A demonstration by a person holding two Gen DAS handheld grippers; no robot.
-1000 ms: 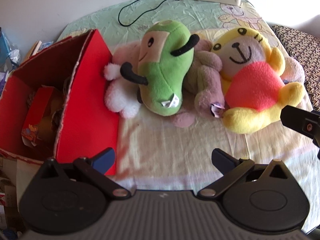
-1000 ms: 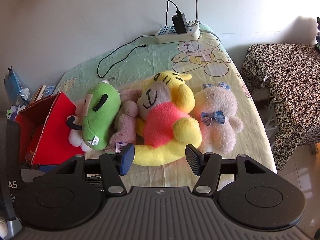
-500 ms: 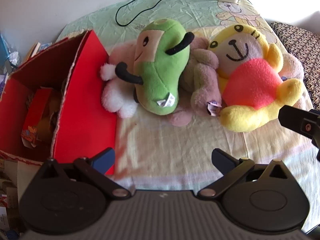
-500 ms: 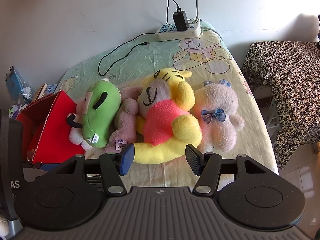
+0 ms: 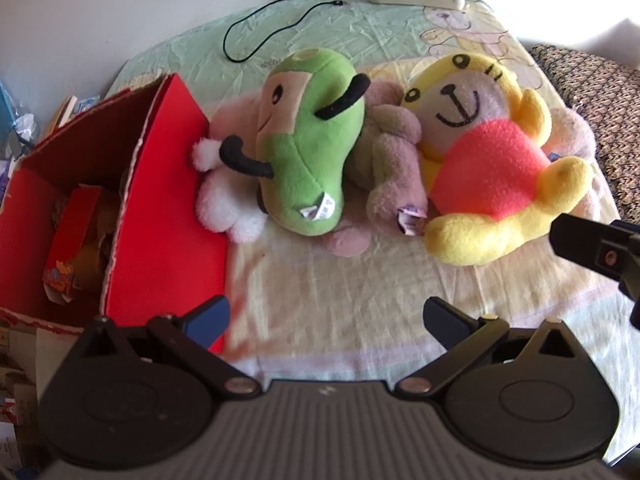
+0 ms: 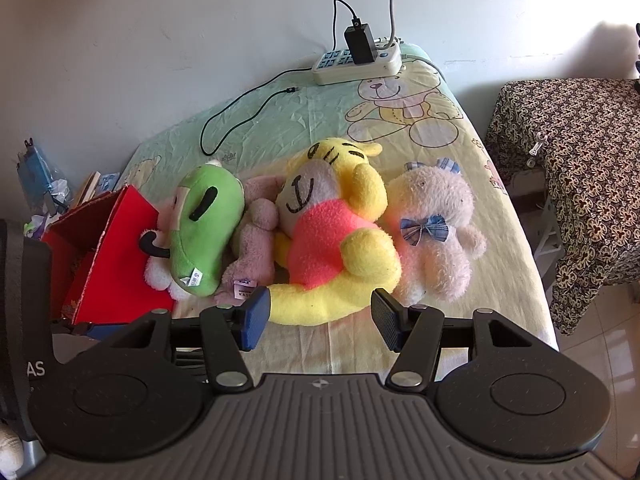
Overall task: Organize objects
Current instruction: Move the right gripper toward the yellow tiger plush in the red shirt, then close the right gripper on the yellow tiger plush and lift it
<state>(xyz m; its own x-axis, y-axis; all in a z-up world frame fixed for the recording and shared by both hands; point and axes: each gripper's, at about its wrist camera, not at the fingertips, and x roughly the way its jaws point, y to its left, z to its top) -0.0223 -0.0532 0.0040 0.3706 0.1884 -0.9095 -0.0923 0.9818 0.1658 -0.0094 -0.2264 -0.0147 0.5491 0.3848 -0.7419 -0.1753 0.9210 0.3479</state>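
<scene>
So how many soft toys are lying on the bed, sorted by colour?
Green toy: 1
Yellow toy: 1
Pink: 2, the mauve bear and the pale bear with a bow
White fluffy toy: 1
Total: 5

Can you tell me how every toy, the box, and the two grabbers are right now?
green plush: lying on the bed, leaning on its neighbours.
yellow bear: lying face up.
pink bear with bow: lying face up beside it.
red box: open, things inside.
power strip: charger plugged in.
left gripper: open, empty.
right gripper: open, empty.
</scene>
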